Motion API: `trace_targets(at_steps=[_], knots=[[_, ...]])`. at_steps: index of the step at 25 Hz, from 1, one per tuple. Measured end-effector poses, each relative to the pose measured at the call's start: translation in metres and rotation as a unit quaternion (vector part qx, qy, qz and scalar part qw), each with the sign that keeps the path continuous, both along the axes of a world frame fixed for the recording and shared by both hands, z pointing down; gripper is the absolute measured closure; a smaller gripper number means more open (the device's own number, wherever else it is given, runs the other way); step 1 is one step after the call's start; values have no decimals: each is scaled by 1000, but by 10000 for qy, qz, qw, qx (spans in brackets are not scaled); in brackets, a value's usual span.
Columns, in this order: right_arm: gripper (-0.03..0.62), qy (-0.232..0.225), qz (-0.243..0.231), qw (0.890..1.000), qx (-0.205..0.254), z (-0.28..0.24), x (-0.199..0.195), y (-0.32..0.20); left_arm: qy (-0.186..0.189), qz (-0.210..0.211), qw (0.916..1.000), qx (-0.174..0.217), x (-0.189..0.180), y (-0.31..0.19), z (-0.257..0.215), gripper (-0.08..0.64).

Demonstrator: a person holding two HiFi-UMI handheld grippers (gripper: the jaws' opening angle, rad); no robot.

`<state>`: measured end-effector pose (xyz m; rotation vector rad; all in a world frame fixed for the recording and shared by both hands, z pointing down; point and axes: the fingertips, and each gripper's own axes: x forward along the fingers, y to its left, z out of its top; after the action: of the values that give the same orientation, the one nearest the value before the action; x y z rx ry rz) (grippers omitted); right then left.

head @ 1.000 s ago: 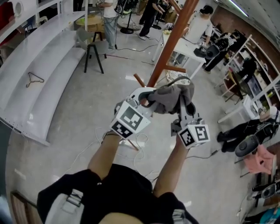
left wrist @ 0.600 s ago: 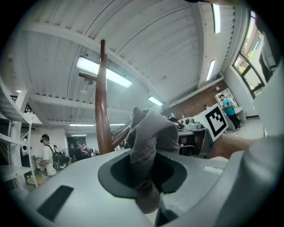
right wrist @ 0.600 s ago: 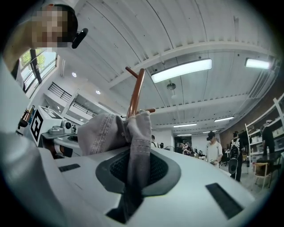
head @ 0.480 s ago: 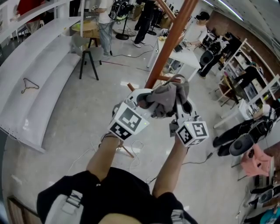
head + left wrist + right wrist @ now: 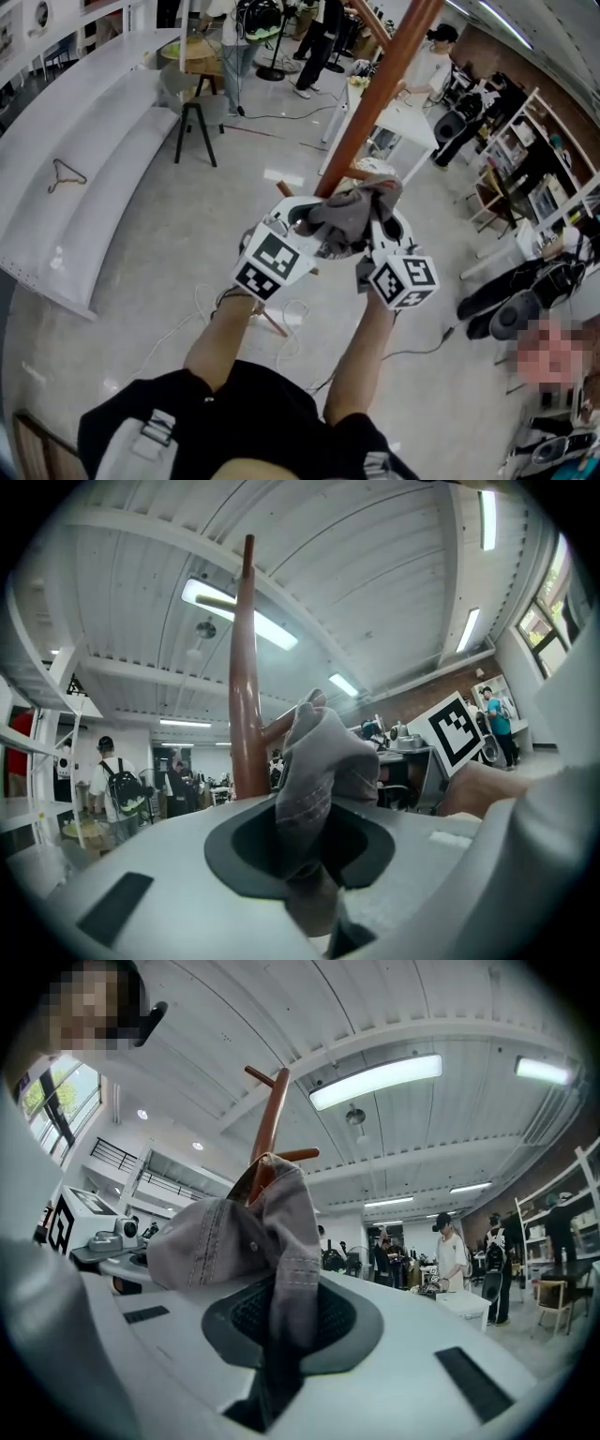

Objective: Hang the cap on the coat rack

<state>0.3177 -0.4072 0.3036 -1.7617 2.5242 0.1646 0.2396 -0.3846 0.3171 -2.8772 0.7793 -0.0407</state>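
Grey soft fabric cap [image 5: 352, 211], light and floppy, is bunched just beside the reddish-brown wooden coat rack [image 5: 380, 94]. The left gripper [image 5: 307, 223] pinches its cloth. On the right gripper [image 5: 382, 232] the jaws are opening with a stitched seam between them. Seams likely grip best.

Bright ceiling tubes [image 5: 375, 1080], fisheye-dark edges

The person wears a black top [image 5: 246, 412] with short sleeves, and two pale grey shoulder straps [image 5: 142, 439] with buckles. The left gripper [image 5: 314, 221] and the right gripper [image 5: 382, 217] have white plastic bodies, each with a cube [image 5: 274, 263] of black-and-white square markers. The right gripper's jaws are opening, with the cap [image 5: 352, 211] between them.
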Motion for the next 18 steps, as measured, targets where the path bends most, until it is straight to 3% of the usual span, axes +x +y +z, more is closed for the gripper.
trace_targets(at_steps=[8,15,18], knots=[[571,-83,21,10000,-19,-8,10,-10,278,-21,9996,-10,1,1,-7,515],[574,-742,-126,9971,97,-20,10,-14,402,253,9988,148,-5,7,-18,515],[575,-628,-99,9978,-197,-13,10,-17,345,175,9992,97,-4,6,-15,515]])
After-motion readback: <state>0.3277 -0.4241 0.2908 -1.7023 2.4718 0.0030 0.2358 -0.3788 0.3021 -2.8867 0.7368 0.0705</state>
